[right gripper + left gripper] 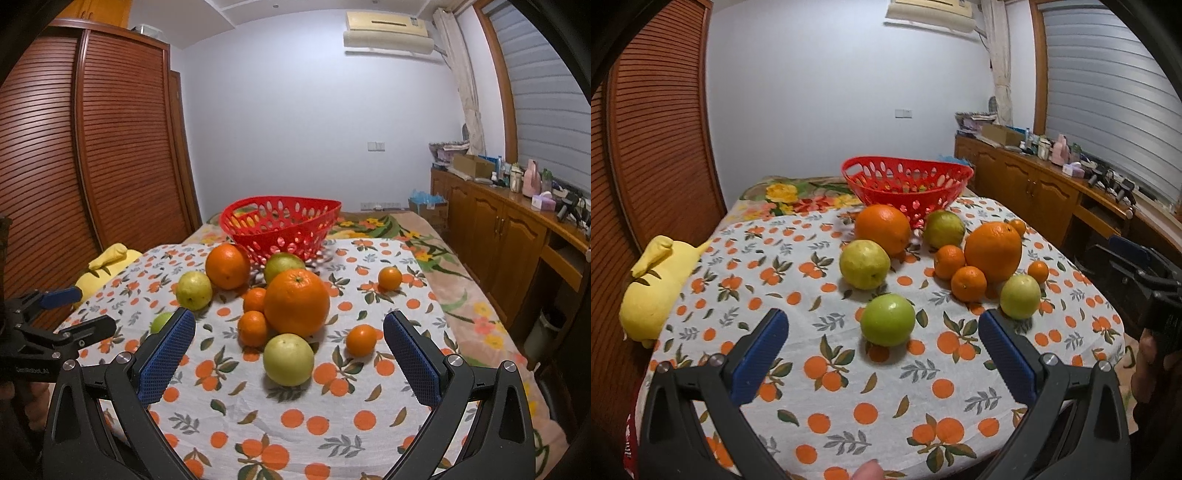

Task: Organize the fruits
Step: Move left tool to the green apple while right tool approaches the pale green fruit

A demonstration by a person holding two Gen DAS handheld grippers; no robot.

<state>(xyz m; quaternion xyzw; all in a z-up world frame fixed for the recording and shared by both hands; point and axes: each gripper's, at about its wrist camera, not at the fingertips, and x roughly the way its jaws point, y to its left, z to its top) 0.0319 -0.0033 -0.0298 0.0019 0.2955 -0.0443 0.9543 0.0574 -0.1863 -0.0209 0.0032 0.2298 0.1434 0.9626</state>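
**Both grippers spread, nothing lifted; nearest fruit sits dead ahead of each**

Your left gripper (882,332) is spread wide and empty. The green apple (887,319) lies straight ahead of it, roughly centred between the two blue pads but beyond their tips, resting on the orange-print tablecloth (849,398). No contact yet. It is the closest fruit to that hand, and it stands apart from the other fruit.

Your right gripper (289,338) is likewise spread and empty. A pale yellow-green fruit (288,359) sits ahead of it, about midway between the pads, just in front of the big orange (296,302). From this view I cannot tell whether those two touch.

The red basket (280,221) stands at the far end of the table, behind the whole cluster, empty as far as the holes and rim let you see. Everything you pick has to travel forward over the other fruit.

Appearance: the apple is round, smooth and glossy, with no long axis to speak of, so approach angle matters little. The pale fruit is also near-round, duller skin. Judgement: round fruit on cloth may roll if one pad nudges it first, so close evenly. The small mandarins (253,328) crowd the big orange and look awkward to reach until the front fruit is cleared.
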